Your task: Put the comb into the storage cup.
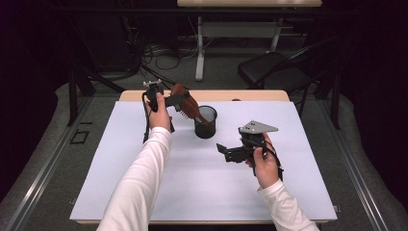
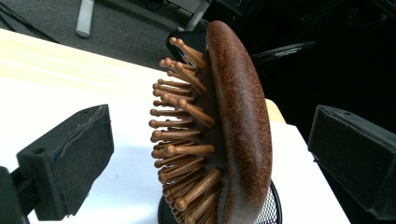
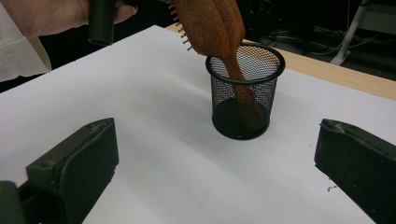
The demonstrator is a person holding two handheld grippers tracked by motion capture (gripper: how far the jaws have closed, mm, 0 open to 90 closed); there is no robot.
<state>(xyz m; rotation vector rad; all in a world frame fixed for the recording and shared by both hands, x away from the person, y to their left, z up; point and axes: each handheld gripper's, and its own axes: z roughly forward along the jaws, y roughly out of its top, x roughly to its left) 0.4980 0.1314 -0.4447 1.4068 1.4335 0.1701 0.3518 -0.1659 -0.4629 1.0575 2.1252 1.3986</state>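
Left gripper view: the left gripper [image 2: 210, 154] has its fingers [image 2: 70, 158] spread, one on each side of the wooden hairbrush [image 2: 238, 130], with a visible gap between each pad and the brush. The brush head stands between them, its smooth back toward the right finger and its peg bristles toward the left finger. The lower end of the brush drops into the black mesh cup [image 2: 268, 212].

In the high view, the left gripper [image 1: 177, 100] is at the far left part of the tabletop [image 1: 144, 192], just left of the mesh cup [image 1: 206, 122]. The hairbrush [image 1: 188, 107] rests handle-down inside the cup; its long axis tilts up and away to the far left, and the head overhangs the cup rim on that side.

Right gripper view: the handle reaches the cup floor, and the head leans over the rim [image 3: 245, 65].

The right gripper [image 1: 224, 150] is held near right of the cup, well apart from it, fingers [image 3: 74, 163] spread and holding nothing. The cup stands near the far edge of the white sheet [image 1: 288, 192]. Open surface extends on the near, left and right sides.
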